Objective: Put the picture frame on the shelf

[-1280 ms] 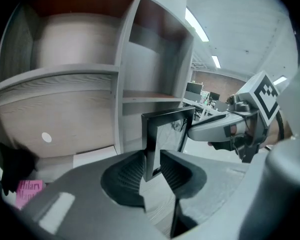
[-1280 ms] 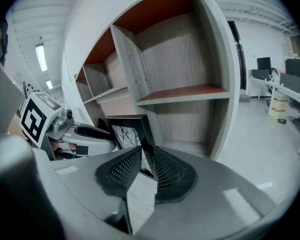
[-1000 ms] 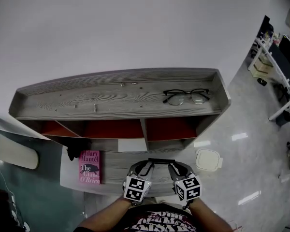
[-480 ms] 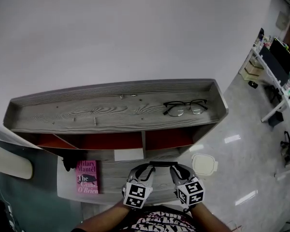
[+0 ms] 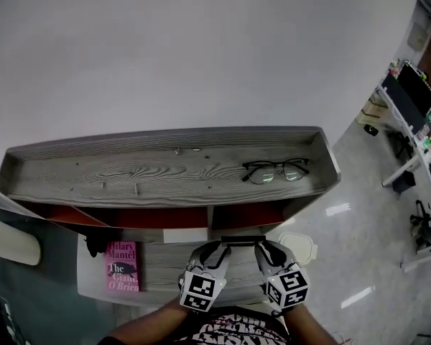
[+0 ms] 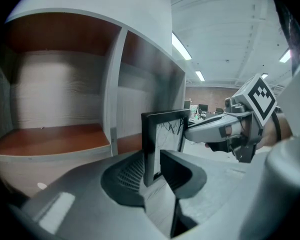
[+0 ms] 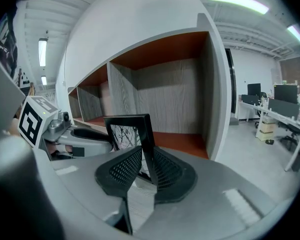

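While tight in left claw [image 6: 152, 174] and right claw [image 7: 144, 169], picture frame [image 6: 165, 134] before shelf [image 5: 93, 172], glasses [image 5: 275, 170] atop it.

The head camera looks steeply down from high up at the top of the shelf [image 5: 165, 171]. The left gripper [image 5: 217, 249] and right gripper [image 5: 263, 249] look small below it. Each gripper camera sits close behind its own jaws and looks along them into the shelf's open boxes. Both see the picture frame [image 6: 162, 134] between the jaws, with the other gripper just past it.
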{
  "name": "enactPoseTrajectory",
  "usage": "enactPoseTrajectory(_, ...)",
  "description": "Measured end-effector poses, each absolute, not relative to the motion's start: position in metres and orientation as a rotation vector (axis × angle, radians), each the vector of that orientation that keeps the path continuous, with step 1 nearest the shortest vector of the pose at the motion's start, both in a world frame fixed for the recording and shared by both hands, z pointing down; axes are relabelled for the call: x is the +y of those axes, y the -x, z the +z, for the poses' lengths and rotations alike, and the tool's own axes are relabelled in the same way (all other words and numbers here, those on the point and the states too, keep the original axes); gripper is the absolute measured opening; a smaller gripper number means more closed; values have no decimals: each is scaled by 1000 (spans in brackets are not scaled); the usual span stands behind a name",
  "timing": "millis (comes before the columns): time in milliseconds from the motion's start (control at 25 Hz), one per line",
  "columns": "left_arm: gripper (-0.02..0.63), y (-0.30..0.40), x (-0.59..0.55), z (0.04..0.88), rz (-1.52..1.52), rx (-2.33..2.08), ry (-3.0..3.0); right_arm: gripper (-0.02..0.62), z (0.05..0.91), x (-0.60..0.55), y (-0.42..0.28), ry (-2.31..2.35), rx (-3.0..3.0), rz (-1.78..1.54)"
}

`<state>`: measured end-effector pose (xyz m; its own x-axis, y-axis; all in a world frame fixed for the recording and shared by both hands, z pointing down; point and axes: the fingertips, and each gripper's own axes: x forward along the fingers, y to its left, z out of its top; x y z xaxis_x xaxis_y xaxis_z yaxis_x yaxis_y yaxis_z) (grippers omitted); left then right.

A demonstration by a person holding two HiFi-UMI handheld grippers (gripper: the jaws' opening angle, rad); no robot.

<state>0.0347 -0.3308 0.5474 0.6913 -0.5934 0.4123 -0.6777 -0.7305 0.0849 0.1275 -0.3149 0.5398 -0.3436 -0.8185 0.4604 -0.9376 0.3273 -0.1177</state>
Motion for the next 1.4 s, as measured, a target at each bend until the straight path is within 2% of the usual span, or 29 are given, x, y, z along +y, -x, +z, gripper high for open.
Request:
enactPoseTrajectory(640,100,-76,-376,511,471,-1413,-2631,92,514,-361,-170,-1490,-2437,459)
enactPoseTrajectory(1400,100,-87,-407,513,481,-1528,-2588,98,519,-391,-180,-1533,-2436,426)
